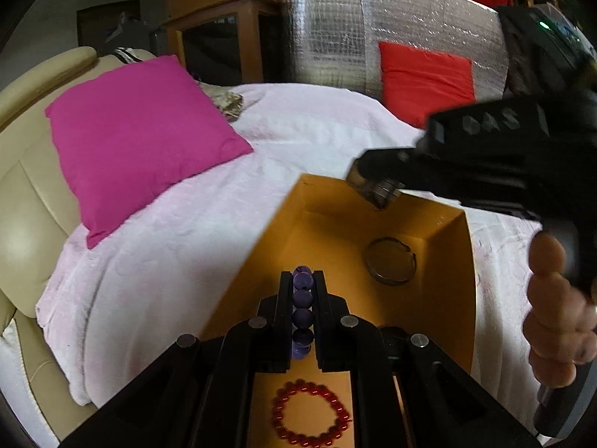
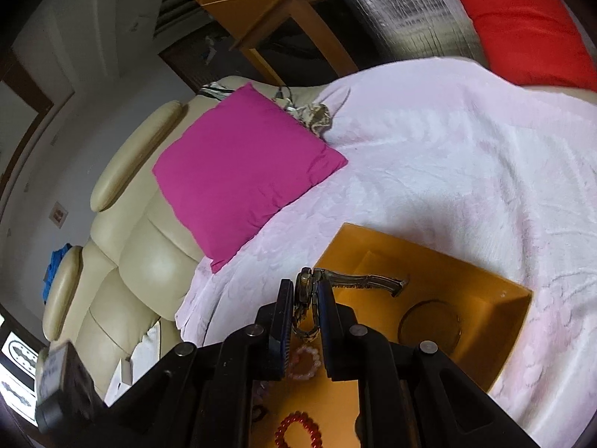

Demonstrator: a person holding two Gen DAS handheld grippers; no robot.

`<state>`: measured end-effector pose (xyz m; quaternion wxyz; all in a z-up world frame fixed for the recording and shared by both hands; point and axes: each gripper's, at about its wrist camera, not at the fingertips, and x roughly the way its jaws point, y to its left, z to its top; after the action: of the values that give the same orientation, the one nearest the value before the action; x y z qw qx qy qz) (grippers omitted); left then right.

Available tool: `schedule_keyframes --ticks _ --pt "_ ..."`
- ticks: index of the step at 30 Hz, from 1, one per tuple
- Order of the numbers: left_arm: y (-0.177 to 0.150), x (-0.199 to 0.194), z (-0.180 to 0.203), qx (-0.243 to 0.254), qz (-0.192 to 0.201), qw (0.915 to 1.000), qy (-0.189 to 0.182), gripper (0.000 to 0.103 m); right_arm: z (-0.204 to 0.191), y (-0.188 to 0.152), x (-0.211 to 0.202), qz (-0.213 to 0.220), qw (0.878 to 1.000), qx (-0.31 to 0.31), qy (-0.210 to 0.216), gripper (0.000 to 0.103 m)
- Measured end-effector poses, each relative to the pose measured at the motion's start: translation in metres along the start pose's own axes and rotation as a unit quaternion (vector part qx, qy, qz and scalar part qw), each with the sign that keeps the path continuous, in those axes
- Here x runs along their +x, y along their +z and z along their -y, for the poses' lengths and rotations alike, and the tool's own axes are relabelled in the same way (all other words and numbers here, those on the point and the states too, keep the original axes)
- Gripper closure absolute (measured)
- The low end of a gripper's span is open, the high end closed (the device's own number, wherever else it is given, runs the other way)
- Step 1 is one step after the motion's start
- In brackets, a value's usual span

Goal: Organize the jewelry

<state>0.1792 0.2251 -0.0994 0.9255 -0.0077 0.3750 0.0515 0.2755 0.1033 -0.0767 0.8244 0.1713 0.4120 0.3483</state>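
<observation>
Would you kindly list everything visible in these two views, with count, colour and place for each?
purple bead bracelet: one, purple, clamped in the left gripper
wristwatch: one, metallic, clamped in the right gripper, band trailing over the box
box: one, orange, open, on the blanket
bangle: one, dark metal, inside the box
red bead bracelet: one, red, inside the box
pink bead bracelet: one, pale pink, inside the box
blanket: one, pale pink, over the sofa
magenta cushion: one, on the blanket's edge
red cushion: one, against the silver foil sheet
sofa: one, cream
left gripper: black, shut
right gripper: black, shut
hand: one, holding the right gripper's handle
</observation>
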Motion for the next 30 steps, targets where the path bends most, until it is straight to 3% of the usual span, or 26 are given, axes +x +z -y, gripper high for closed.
schedule_keyframes --ticks 13,15,18,21,24,28,30 --pt "-0.014 0.046 0.010 -0.005 -0.069 0.9976 0.000 0.093 0.026 0.008 0.044 -0.042 0.998 0.042 0.009 0.085" --pt "-0.016 0.050 0.010 -0.007 -0.080 0.9967 -0.005 0.074 0.028 0.010 0.044 -0.040 0.998 0.049 0.008 0.084" --pt "-0.019 0.041 0.005 -0.007 -0.070 0.9975 0.003 0.053 0.029 0.011 0.033 -0.031 0.998 0.060 0.016 0.072" --pt "-0.018 0.021 -0.006 -0.015 -0.051 0.9985 0.004 0.049 0.022 0.007 0.011 -0.014 0.999 0.049 0.018 0.067" --pt "-0.017 -0.006 -0.019 -0.018 -0.031 0.9992 0.017 0.031 0.011 -0.004 -0.015 -0.009 1.000 0.025 0.010 0.067" --pt "-0.022 -0.051 -0.039 -0.019 -0.003 0.9975 0.068 0.026 -0.014 -0.029 -0.056 -0.003 0.999 -0.037 -0.020 0.066" --pt "-0.026 -0.069 -0.046 -0.027 0.002 0.9957 0.089 0.026 -0.034 -0.050 -0.079 0.001 0.996 -0.075 -0.045 0.056"
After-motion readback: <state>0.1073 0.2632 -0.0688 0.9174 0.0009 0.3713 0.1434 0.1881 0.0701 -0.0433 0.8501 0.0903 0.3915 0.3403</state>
